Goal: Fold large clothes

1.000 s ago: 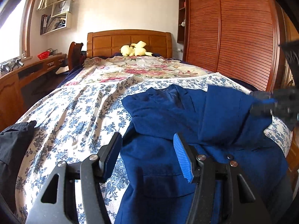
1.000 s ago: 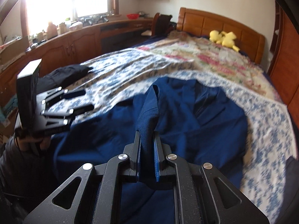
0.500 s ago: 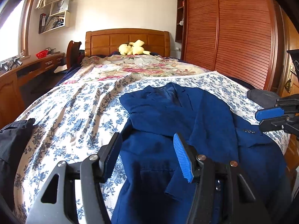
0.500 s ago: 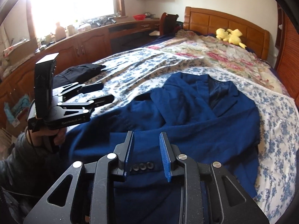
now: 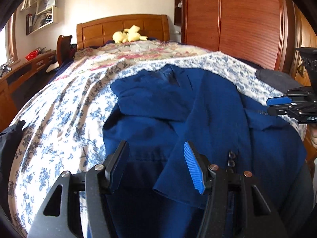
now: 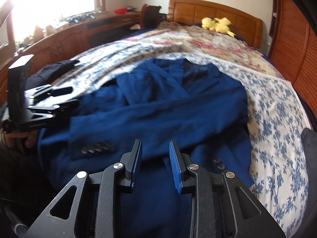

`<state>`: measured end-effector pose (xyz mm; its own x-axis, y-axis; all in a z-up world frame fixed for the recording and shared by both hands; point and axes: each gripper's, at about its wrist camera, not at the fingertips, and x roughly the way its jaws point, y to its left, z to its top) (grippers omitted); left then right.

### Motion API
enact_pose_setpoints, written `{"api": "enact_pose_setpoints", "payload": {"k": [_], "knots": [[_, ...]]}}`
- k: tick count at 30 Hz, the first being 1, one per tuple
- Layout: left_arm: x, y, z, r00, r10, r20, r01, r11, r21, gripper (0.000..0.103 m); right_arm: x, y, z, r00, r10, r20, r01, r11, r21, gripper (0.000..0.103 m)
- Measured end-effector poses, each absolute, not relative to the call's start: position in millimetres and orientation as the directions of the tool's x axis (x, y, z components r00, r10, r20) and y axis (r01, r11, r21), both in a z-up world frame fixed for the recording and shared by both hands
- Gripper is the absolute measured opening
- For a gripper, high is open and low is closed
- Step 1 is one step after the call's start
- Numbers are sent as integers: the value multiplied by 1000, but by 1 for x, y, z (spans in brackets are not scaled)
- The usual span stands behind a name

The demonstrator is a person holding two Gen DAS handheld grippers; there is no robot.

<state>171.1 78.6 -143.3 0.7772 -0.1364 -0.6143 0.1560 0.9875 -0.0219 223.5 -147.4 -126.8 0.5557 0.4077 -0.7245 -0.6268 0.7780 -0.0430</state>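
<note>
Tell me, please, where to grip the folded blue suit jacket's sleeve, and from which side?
Probably the cuff end of the sleeve, near its buttons. It lies flat across the blue suit jacket, its edge facing the near bedside, so come low from there.

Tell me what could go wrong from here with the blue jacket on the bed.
1. The sleeve lies loosely across the blue jacket; a pull elsewhere may slide it off.
2. The hem hangs over the bed's near edge, so the jacket could slip down.
3. Both grippers, left gripper and right gripper, have empty, open jaws; a low pinch might catch several layers.
</note>
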Motion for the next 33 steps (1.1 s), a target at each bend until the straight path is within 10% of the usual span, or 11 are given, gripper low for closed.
{"api": "enact_pose_setpoints", "payload": {"k": [33], "knots": [[119,103,-148,747,-52,-663,98,995,33,56,243,-215,-170,491,405,-771,-550,831,86,43]]}}
